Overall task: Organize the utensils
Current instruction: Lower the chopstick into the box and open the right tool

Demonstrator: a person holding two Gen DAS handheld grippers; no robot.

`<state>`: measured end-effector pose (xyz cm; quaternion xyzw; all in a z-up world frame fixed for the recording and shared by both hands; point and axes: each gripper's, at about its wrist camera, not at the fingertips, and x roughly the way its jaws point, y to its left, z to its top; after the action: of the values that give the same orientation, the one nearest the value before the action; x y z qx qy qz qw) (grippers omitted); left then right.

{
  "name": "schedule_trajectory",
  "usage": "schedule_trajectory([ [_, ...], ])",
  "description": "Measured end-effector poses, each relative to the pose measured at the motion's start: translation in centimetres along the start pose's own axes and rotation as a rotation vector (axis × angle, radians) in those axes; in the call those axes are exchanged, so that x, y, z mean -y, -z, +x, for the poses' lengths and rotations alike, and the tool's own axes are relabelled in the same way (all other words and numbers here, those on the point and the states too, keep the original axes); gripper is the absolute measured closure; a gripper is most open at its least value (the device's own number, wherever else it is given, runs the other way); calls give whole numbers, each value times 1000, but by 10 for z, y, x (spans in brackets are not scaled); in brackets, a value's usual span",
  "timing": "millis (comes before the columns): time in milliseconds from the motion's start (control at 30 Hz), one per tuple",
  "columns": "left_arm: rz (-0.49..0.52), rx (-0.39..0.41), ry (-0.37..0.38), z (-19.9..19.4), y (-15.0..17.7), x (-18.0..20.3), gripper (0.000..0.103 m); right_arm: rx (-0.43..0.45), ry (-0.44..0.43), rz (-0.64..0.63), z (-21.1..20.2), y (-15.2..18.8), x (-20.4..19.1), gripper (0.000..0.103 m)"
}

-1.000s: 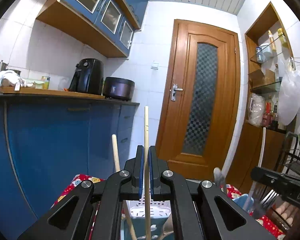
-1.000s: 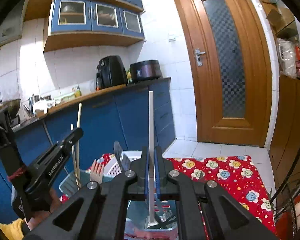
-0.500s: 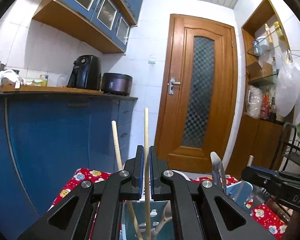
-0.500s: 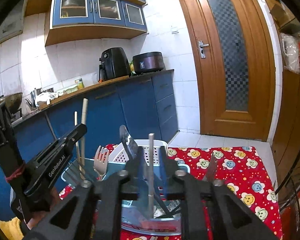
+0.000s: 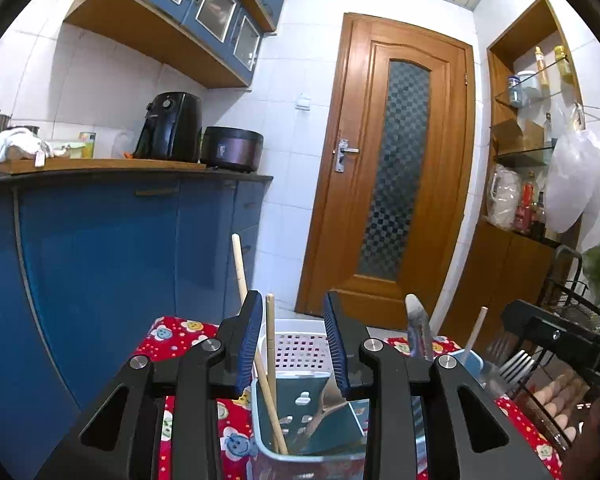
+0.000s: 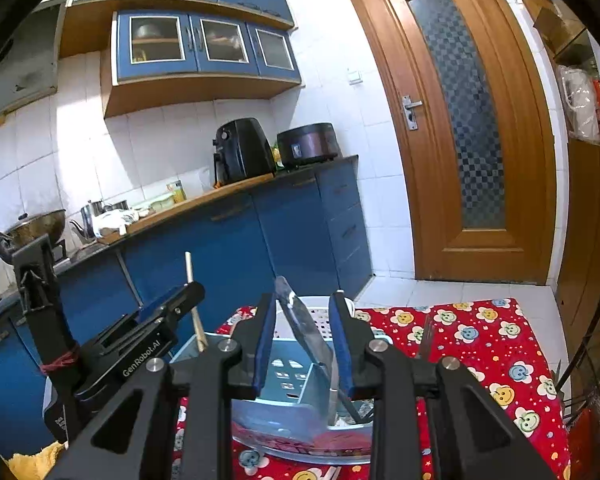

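A pale blue utensil holder [image 5: 300, 424] stands on the red flowered cloth [image 6: 480, 344], also in the right wrist view [image 6: 284, 380]. My left gripper [image 5: 294, 344] is open above it; two wooden chopsticks [image 5: 271, 360] stand in its left compartment between the jaws, free of them. A wooden spoon [image 5: 328, 404] leans inside. My right gripper [image 6: 302, 344] is open over the holder; a metal knife blade [image 6: 300, 324] stands between its jaws, untouched. A fork [image 5: 508, 368] and a pale stick [image 5: 474, 334] stand at the right.
A white perforated basket [image 5: 300, 348] sits behind the holder. Blue cabinets [image 5: 120, 260] with a counter holding an air fryer [image 5: 170, 126] and a rice cooker [image 5: 232, 148] run along the left. A wooden door [image 5: 396, 168] is behind. A black wire rack [image 5: 572, 304] stands at right.
Both grippers have opened. The left let go of its chopstick and the right let go of its pale stick; both utensils have dropped into the holder.
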<state>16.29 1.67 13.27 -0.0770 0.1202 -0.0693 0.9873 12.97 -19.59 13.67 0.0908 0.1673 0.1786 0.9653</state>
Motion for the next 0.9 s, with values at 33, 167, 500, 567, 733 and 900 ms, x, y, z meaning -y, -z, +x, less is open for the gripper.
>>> schedule_trajectory([
  [33,3,-1,3,-4,-1,1,70,3,-3,3,-3,0,-1,73],
  [167,12,-11,13,-16,-6,4,70,3,-7,11,-14,-2,-5,73],
  [500,9,-58,-1,-57,-7,2,70,-8,-19,43,-44,5,-10,73],
  [567,17,-70,-3,-66,-5,3,70,-14,-19,54,-48,8,-9,73],
  [733,28,-104,6,-86,4,5,70,-44,-6,83,-58,20,-6,73],
  [900,39,-158,16,-97,18,10,70,-71,4,97,-67,34,-7,73],
])
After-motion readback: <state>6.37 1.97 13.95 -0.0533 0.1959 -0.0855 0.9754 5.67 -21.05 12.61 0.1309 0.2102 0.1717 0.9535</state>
